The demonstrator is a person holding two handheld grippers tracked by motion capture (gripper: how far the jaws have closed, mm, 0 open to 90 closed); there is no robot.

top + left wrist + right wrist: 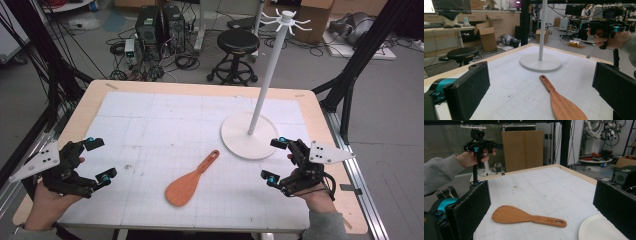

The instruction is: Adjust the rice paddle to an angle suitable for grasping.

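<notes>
Left gripper (100,160): held above the table's (100,92) left edge, jaws spread wide, nothing between them. Wooden spatula (191,180): lying flat on the white gridded mat (165,120), near the front centre, between the two grippers and well apart from both, handle angled toward the stand. White stand (250,140): round base on the mat, upright pole, just beyond the spatula's handle. Right gripper (275,160): beside the base's right rim, jaws spread wide, empty.
</notes>
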